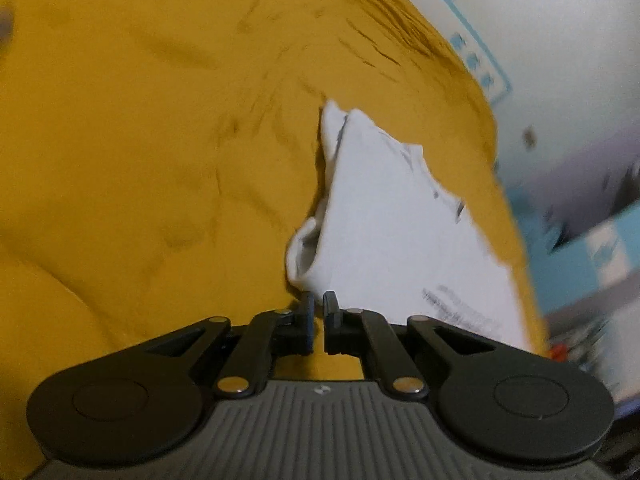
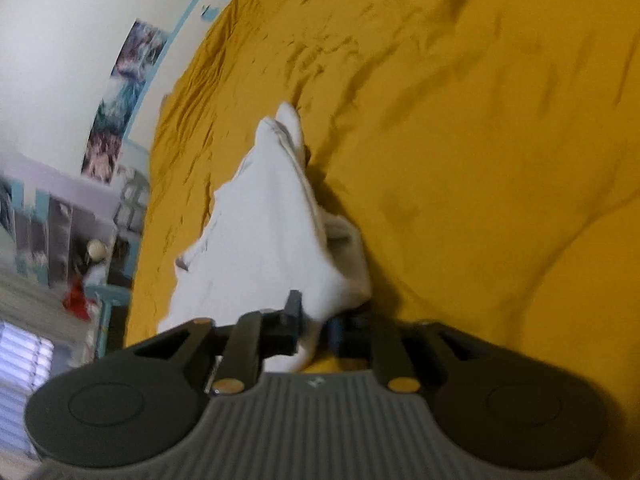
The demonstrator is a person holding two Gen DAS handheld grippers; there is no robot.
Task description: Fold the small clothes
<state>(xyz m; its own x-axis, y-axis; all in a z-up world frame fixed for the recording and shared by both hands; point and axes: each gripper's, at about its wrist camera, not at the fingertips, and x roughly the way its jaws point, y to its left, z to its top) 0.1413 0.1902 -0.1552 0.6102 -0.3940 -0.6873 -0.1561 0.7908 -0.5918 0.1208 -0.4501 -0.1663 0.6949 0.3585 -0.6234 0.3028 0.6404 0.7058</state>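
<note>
Both grippers pinch the white garment's (image 2: 272, 232) near edge: right gripper (image 2: 314, 320) clamped on cloth, left gripper (image 1: 319, 312) nearly closed (grip unclear). It stretches lengthwise away over the yellow bedspread (image 2: 480, 160), tapering to a far point.

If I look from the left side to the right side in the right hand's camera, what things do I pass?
Window blinds → red thing on the shelf → posters on the wall → white garment, pinched in the right gripper → yellow bedspread.
</note>
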